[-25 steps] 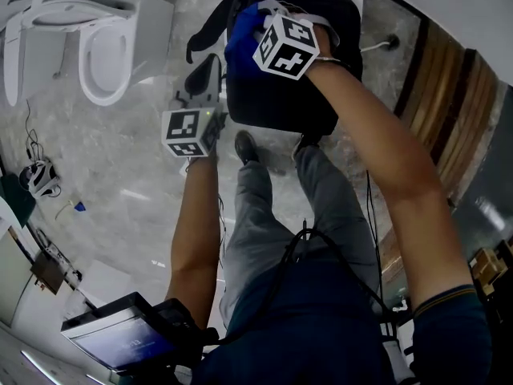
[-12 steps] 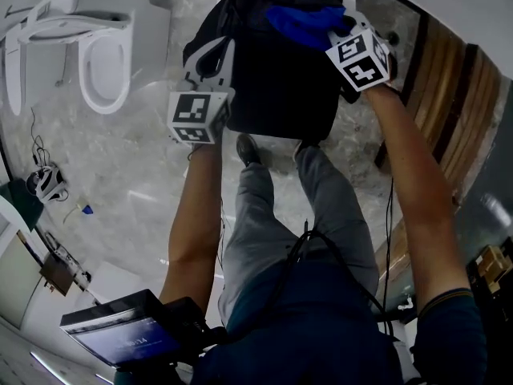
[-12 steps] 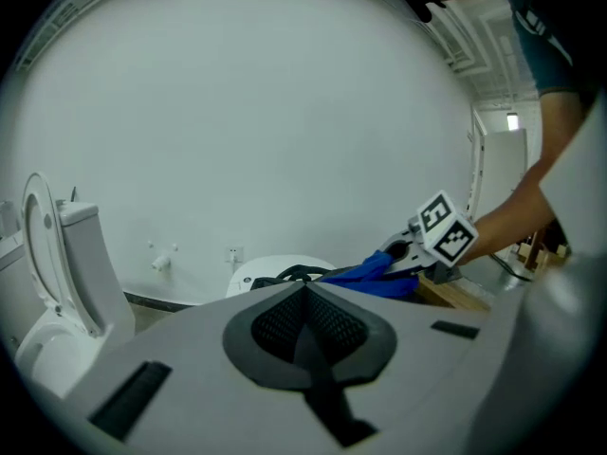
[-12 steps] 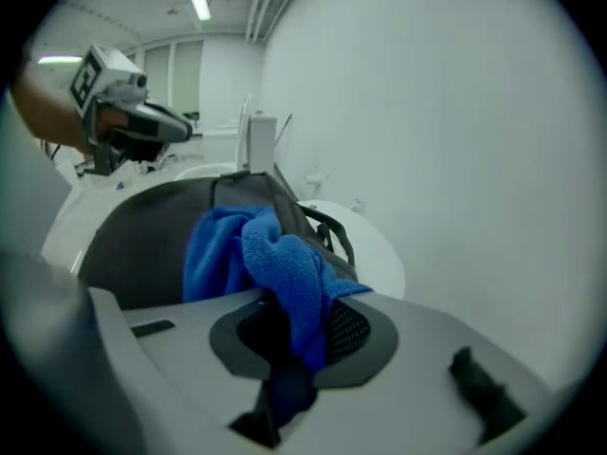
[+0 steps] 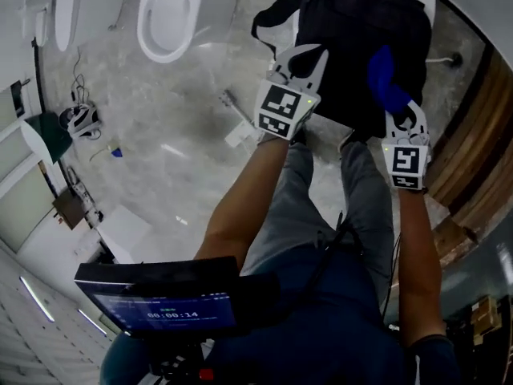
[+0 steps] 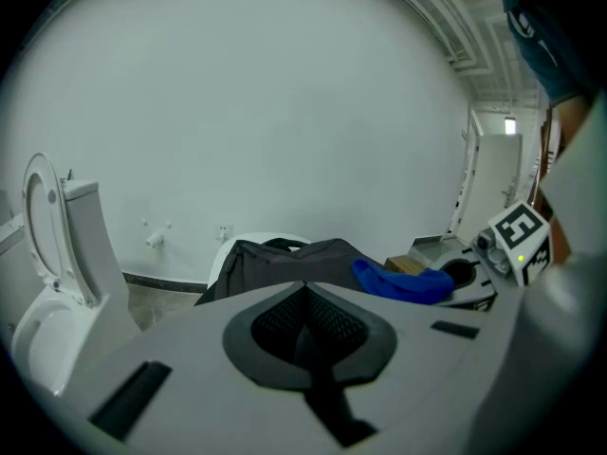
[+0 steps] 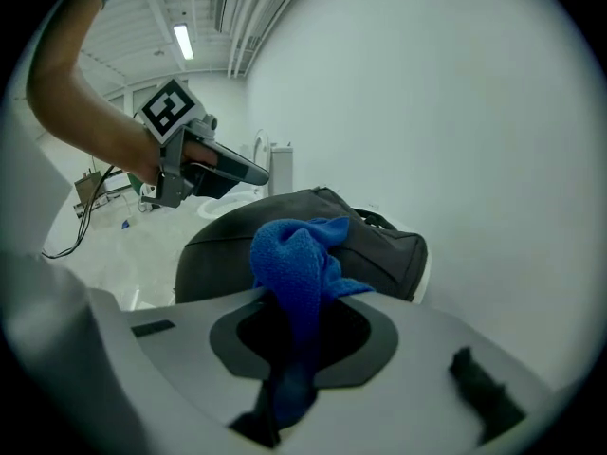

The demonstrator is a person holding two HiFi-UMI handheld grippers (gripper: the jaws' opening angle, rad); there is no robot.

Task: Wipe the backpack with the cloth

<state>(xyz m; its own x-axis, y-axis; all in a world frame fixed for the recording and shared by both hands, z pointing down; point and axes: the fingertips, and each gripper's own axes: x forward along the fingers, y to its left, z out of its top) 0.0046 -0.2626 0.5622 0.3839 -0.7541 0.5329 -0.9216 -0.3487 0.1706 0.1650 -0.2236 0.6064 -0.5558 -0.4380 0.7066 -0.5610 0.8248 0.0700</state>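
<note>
The black backpack (image 5: 353, 30) rests on a white rounded stand (image 6: 248, 245); it also fills the middle of the right gripper view (image 7: 379, 245). My right gripper (image 5: 398, 115) is shut on the blue cloth (image 5: 386, 80), whose bunched free end (image 7: 299, 263) lies against the backpack's near right side. My left gripper (image 5: 298, 56) hovers at the backpack's near left edge, jaws shut with nothing between them (image 6: 303, 325). From the left gripper view the cloth (image 6: 403, 281) shows at the backpack's (image 6: 285, 263) right end.
A white toilet (image 5: 168, 14) with its lid up stands left of the backpack on the marbled floor (image 5: 160, 119). Wooden panelling (image 5: 481, 175) runs along the right. Cables and small items (image 5: 76, 119) lie at the far left. A screen (image 5: 160, 303) hangs at my waist.
My right gripper has dragged the cloth from the backpack's top down to its near right side. The left gripper has stayed at the left edge. My head view has swung left.
</note>
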